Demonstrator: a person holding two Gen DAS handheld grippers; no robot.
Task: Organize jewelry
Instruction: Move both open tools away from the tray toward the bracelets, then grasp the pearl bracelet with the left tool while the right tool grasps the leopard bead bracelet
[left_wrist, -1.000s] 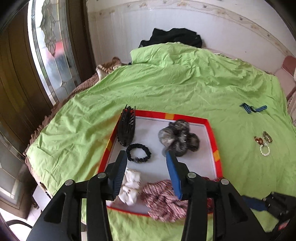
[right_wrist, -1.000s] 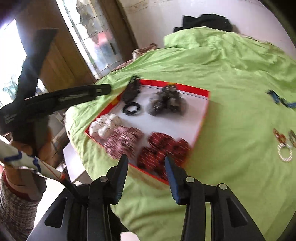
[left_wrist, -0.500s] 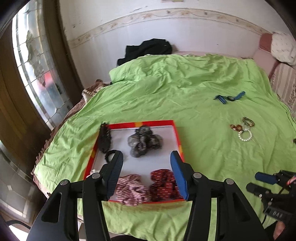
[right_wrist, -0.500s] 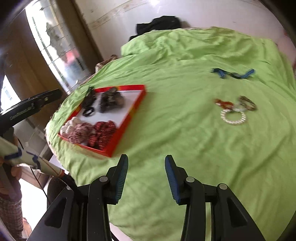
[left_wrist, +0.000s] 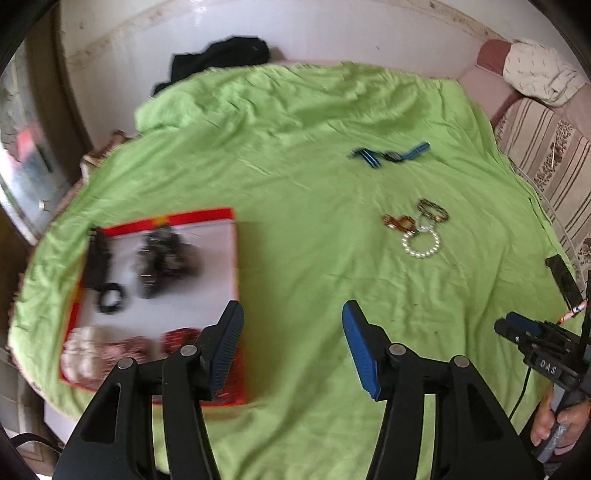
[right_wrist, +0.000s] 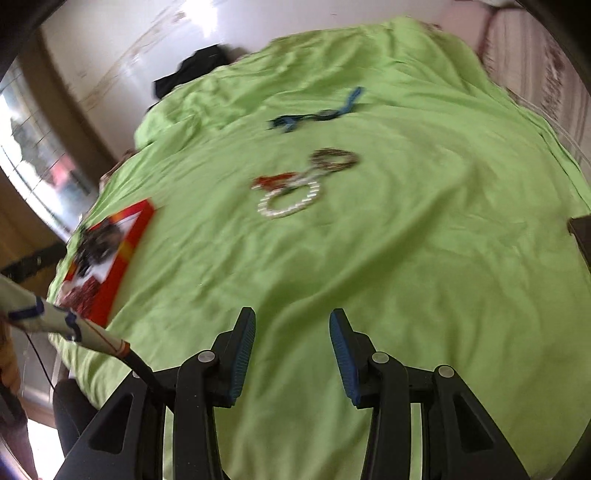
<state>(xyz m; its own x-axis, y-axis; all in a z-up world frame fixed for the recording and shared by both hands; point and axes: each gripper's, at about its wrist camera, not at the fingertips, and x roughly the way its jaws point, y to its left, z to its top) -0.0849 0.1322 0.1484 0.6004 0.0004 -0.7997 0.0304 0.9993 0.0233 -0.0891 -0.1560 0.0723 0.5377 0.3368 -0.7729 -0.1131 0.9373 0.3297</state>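
Both grippers empty. Left gripper (left_wrist: 291, 332) has its jaws apart w/ nothing between, only green sheet (left_wrist: 295, 258) behind them; right gripper (right_wrist: 291, 350) likewise parted, holding nothing. In the left wrist view the red-rimmed tray (left_wrist: 234, 236) sits at approx 9 o'clock, already carrying a black comb-like clip, dark scrunchies and patterned fabric pieces along its near edge. Loose jewelry is well apart from the tray: a pearl bracelet (left_wrist: 421, 245) at approx 2 o'clock, touching or overlapping a reddish-brown chain piece (left_wrist: 397, 221) and a dark beaded loop (left_wrist: 432, 211); can't tell which links cross, too small. Blue strap (left_wrist: 388, 154) lies farther back at approx 1 o'clock. In the right wrist view the same cluster sits at 12 o'clock, pearl bracelet (right_wrist: 290, 201) nearest, so prob. the right gripper goes for it next. Risks: the three pieces are bunched, so closing on one could drag the others along, or snag and drop mid-carry. Sheet is soft and wrinkled; a low pinch may catch cloth w/ the beads and pull the whole sheet, shifting the tray. Thin strand could also slip between the pads if the jaws close off-centre. Frames are motion-blurred, so aim may be off.
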